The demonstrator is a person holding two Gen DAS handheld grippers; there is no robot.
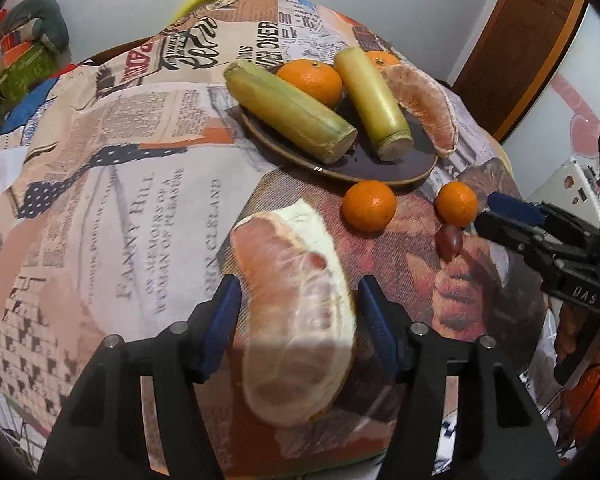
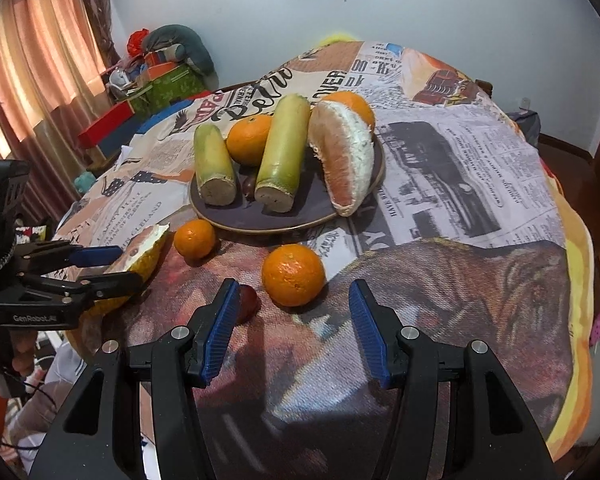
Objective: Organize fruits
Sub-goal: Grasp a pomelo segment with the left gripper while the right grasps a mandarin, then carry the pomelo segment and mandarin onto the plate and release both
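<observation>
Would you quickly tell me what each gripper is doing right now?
Left gripper: open, jaws straddling the pomelo wedge, not clamped.
Right gripper: open, holding nothing, near the mandarin.

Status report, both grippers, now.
Left gripper open, straddling peeled pink pomelo wedge on cloth. Right gripper open, empty, near small red grape and loose orange mandarin. Nothing blocking dark plate.

White wall [image 2: 440, 12], pink curtains [image 2: 40, 68]

a home room – pink curtains [image 2: 40, 60], cloth-covered table [image 2: 460, 168], wooden door [image 1: 528, 32].
</observation>
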